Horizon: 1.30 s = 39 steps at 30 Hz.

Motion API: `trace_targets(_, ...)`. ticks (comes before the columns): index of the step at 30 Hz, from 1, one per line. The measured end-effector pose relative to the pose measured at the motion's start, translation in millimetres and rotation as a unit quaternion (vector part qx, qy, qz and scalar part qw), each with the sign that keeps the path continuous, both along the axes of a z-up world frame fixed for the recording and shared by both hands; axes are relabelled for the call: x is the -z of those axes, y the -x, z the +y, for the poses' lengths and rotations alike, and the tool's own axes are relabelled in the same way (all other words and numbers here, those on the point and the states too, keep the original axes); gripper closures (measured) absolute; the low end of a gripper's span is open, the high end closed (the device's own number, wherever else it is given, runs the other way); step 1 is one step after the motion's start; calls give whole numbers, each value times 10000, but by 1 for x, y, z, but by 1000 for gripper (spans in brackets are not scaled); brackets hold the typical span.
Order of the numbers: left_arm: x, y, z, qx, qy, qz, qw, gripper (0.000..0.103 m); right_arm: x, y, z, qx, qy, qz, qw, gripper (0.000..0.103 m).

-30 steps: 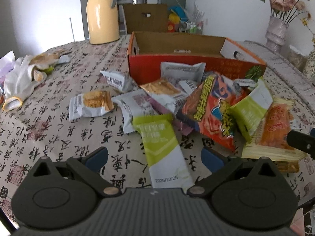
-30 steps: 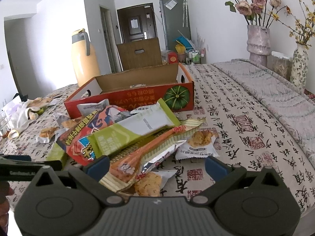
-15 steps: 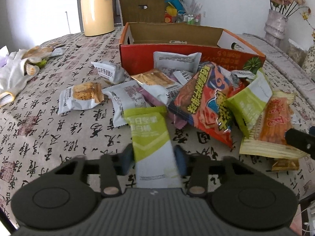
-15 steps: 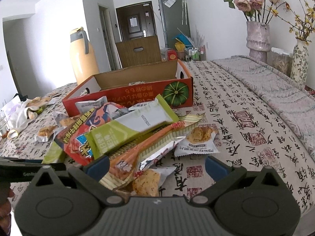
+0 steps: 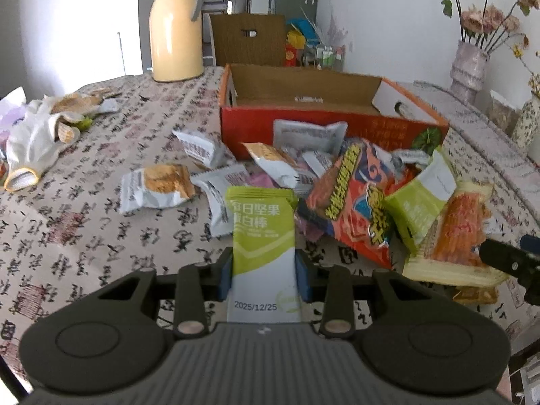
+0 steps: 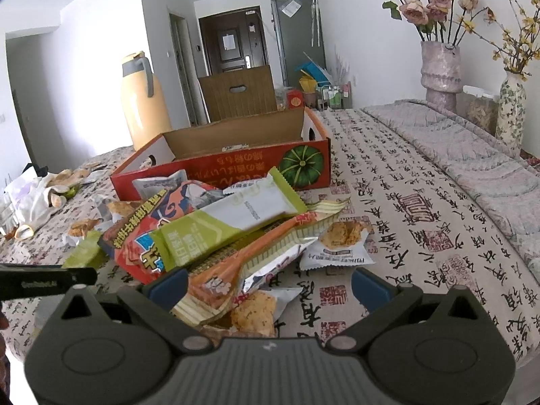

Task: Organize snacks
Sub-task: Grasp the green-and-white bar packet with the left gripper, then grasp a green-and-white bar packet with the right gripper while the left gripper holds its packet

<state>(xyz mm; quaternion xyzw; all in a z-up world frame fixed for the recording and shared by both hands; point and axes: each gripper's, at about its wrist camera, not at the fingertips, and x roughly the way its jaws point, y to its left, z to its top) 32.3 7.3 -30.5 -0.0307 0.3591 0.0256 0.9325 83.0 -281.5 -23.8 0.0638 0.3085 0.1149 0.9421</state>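
Observation:
A green and white snack bar stands between the blue pads of my left gripper; its jaws are closing and the pads press its sides. Behind it lies a heap of snacks: a red-orange chip bag, a second green bar, an orange striped packet and small white cookie packets. The open red cardboard box stands behind the heap. My right gripper is open over the near end of the orange packet and a cookie packet.
A yellow thermos stands at the back left, and white gloves with wrappers lie at the far left. Flower vases line the right side by a quilted grey cover. The left gripper's black finger shows at the left.
My left gripper's jaws have come together from wide open onto the green and white bar, and the view has shifted slightly forward. The right gripper has stayed in place and open.

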Motion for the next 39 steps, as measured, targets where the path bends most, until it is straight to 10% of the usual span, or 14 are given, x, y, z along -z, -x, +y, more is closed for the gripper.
trace_targets(20, -41, -14, -3, 174, 69, -602, 9980, 65, -19, -73, 39, 156, -528, 302, 9980, 4)
trace_targets(39, -36, -32, 2, 331, 273, -582, 9974, 65, 1, -85, 56, -60, -111, 688, 9975, 57)
